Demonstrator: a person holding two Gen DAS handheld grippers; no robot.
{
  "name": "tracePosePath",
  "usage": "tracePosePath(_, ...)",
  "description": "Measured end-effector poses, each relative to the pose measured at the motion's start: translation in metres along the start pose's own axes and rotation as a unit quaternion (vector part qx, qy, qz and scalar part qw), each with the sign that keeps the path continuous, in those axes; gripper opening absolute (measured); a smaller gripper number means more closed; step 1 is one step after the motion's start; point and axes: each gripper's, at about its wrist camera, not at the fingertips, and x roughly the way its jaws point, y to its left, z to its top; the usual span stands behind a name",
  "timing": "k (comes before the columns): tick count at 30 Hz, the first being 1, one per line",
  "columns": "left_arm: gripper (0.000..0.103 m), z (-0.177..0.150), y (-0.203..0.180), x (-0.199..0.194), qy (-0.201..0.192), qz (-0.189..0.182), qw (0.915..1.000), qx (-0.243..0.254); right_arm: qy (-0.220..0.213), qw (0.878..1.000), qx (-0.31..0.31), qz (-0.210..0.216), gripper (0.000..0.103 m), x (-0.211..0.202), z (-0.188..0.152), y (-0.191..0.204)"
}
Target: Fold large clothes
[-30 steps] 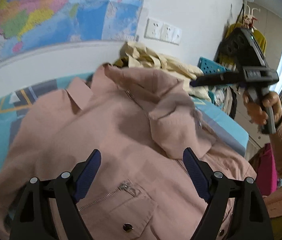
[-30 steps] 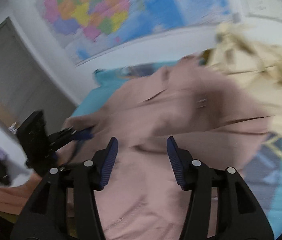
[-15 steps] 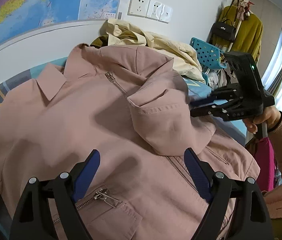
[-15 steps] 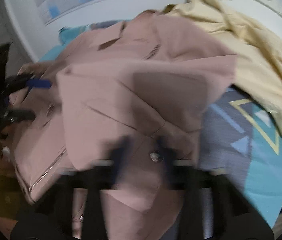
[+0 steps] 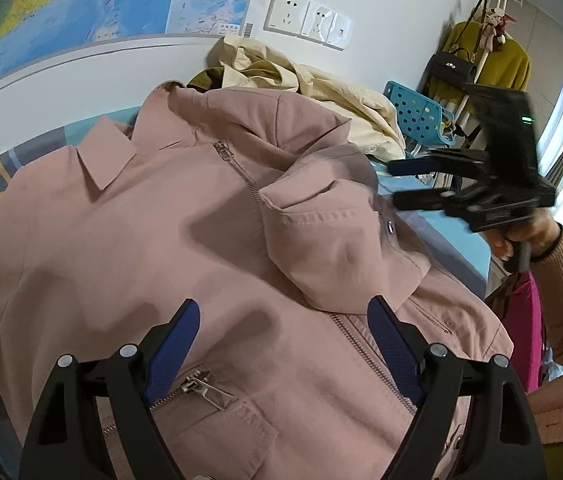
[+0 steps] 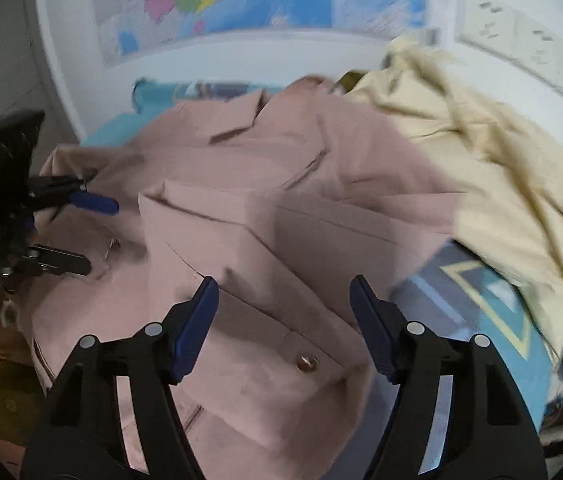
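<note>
The bed (image 5: 461, 248) with its teal patterned cover stood against a white wall hung with a map (image 5: 81, 4), and the pink jacket (image 5: 161, 240) lay spread across it, front up and zipped. A moment before, my right gripper (image 6: 283, 316) had been clamped on the jacket's sleeve (image 5: 321, 240); its jaws had just been opening, and in the right wrist view they stood apart with nothing pinched, the cuff lying loose below them. In that time the sleeve had come to rest folded across the chest. I judged the first sleeve fold done and the other sleeve as the likely next job. My left gripper (image 5: 285, 344) hovered over the lower front near the pocket zip, jaws spread wide and empty, and it had barely shifted. I counted one pink jacket, one cream garment (image 5: 321, 84) heaped behind its collar, two grippers, one teal perforated basket (image 5: 417, 116) beside the heap, and one bank of wall sockets (image 5: 309, 24).
</note>
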Motion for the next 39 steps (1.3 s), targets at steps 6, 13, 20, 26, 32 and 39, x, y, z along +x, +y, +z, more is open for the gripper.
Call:
tracePosePath(6, 0.083, -0.005, 0.003, -0.004, -0.001, 0.003, 0.9999, -0.01, 0.075, 0.994, 0.041, 0.064, 0.003, 0.028, -0.007, -0.013)
tracePosePath(13, 0.083, -0.001, 0.013, -0.006, -0.007, -0.011, 0.9997, -0.021, -0.053, 0.969, 0.122, 0.21, 0.003, -0.075, -0.024, -0.001)
tracePosePath(20, 0.083, 0.0, 0.009, -0.001, 0.001, -0.04, 0.9988, -0.029, -0.039, 0.931, 0.176, 0.316, 0.003, -0.06, -0.058, 0.028)
tracePosePath(26, 0.083, -0.003, -0.004, -0.002, 0.004, -0.05, 0.9987, -0.009, 0.008, 0.954, 0.138, 0.267, 0.03, -0.039, -0.044, 0.043)
tracePosePath(32, 0.083, -0.008, -0.009, -0.009, -0.005, -0.053, 0.9985, -0.013, -0.011, 0.959, 0.164, 0.232, 0.06, -0.017, -0.027, 0.023)
tracePosePath(39, 0.089, -0.03, -0.019, -0.015, 0.021, -0.039, 0.999, 0.006, -0.012, 0.931, 0.282, 0.23, 0.063, 0.032, -0.036, -0.017)
